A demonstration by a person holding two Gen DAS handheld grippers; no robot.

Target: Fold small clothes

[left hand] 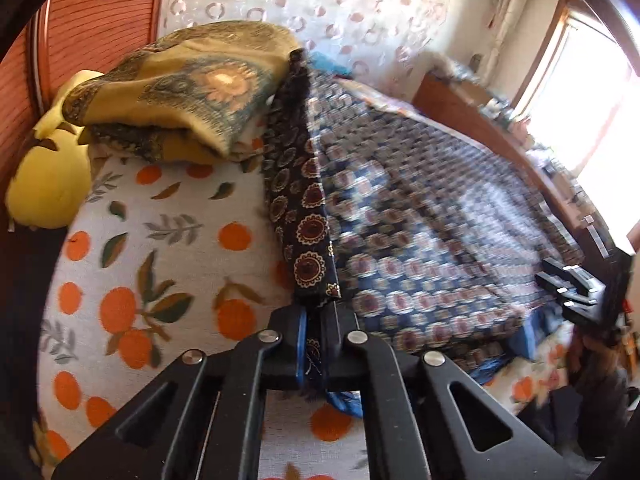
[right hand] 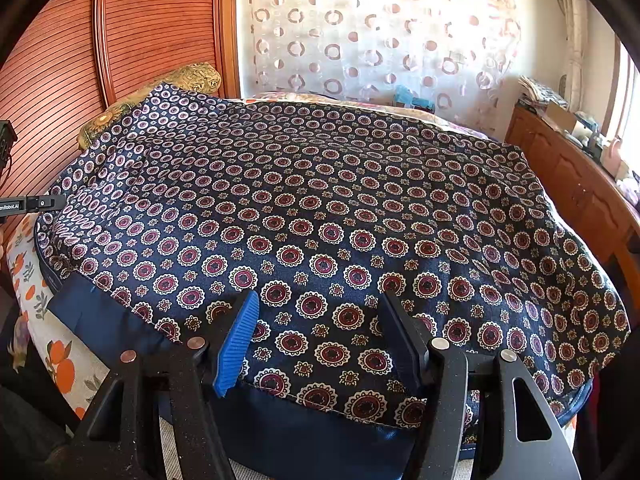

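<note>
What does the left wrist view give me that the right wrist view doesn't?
Only the left wrist view shows the left tool shut on a lifted edge of the navy medallion garment, a yellow plush toy by the headboard, and the bright window. Only the right wrist view shows the right tool open over the garment's near hem, with its plain blue lining exposed, and the garment spread wide. Both show the garment, the orange-print bedsheet, the folded yellow paisley cloth and the ring-pattern curtain.

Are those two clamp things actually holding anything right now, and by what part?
The left gripper is shut on an edge of the navy patterned garment. The right gripper is open above the garment's near hem, holding nothing.
</note>
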